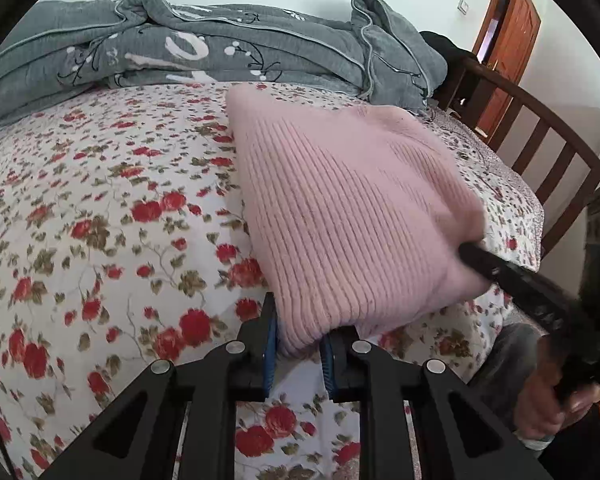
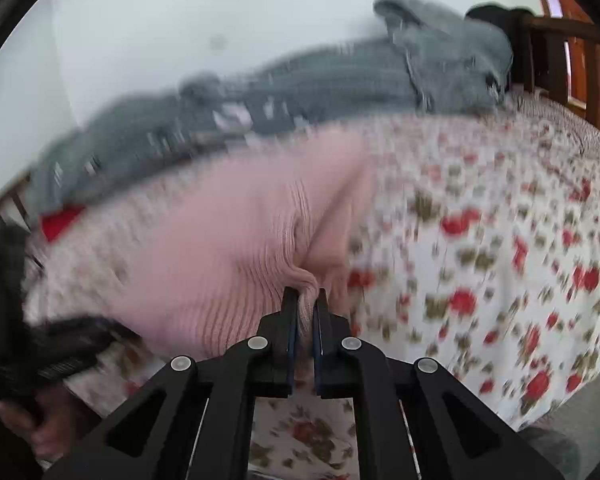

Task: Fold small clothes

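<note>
A pink ribbed knit garment (image 1: 340,208) lies folded on the floral bed sheet (image 1: 100,220), its near edge lifted. My left gripper (image 1: 300,330) is at the bottom of the left wrist view, its blue pads shut on the garment's near left corner. My right gripper (image 1: 466,250) reaches in from the right and grips the near right corner. In the blurred right wrist view the right gripper (image 2: 306,296) pinches a bunched fold of the pink knit (image 2: 220,248) between nearly touching pads. The left gripper (image 2: 76,332) shows as a dark blur at lower left.
A crumpled grey quilt (image 1: 220,48) lies along the far side of the bed against the wall. A dark wooden slatted bed end (image 1: 540,136) and a brown door (image 1: 508,32) stand at the right. A small red item (image 2: 60,220) lies at the far left. A hand (image 1: 548,412) holds the right gripper.
</note>
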